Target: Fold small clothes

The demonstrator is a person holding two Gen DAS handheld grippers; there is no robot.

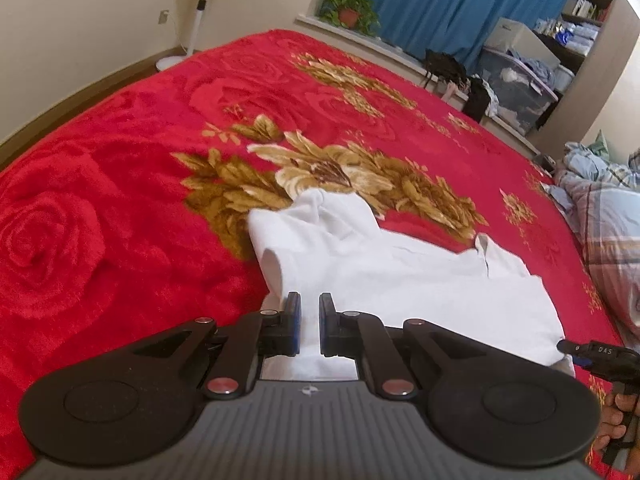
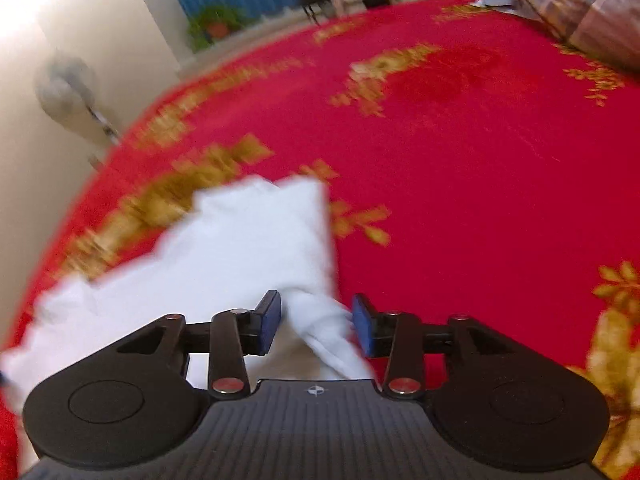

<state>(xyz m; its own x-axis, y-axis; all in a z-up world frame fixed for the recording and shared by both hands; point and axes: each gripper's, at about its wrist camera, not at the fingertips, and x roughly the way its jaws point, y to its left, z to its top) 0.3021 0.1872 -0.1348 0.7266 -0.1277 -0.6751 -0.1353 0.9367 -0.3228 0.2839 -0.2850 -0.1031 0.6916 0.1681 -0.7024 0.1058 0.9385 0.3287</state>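
Note:
A small white collared shirt point(image 1: 360, 256) lies on the red floral blanket point(image 1: 120, 160), one sleeve bunched at its far left. My left gripper point(image 1: 309, 304) hovers over the shirt's near left part, its jaws a narrow gap apart, with white cloth showing between them; I cannot tell if it pinches cloth. My right gripper point(image 2: 316, 308) is open, and a fold of the shirt's point(image 2: 248, 256) near right corner runs between its blue pads without being clamped. Its tip also shows in the left wrist view point(image 1: 568, 347) at the shirt's right edge. The right wrist view is motion-blurred.
A plaid quilt and bundled bedding point(image 1: 608, 216) lie at the bed's right side. A standing fan point(image 1: 200, 8), a potted plant point(image 1: 350, 10), blue curtains and storage bins point(image 1: 516, 84) stand beyond the bed's far edge.

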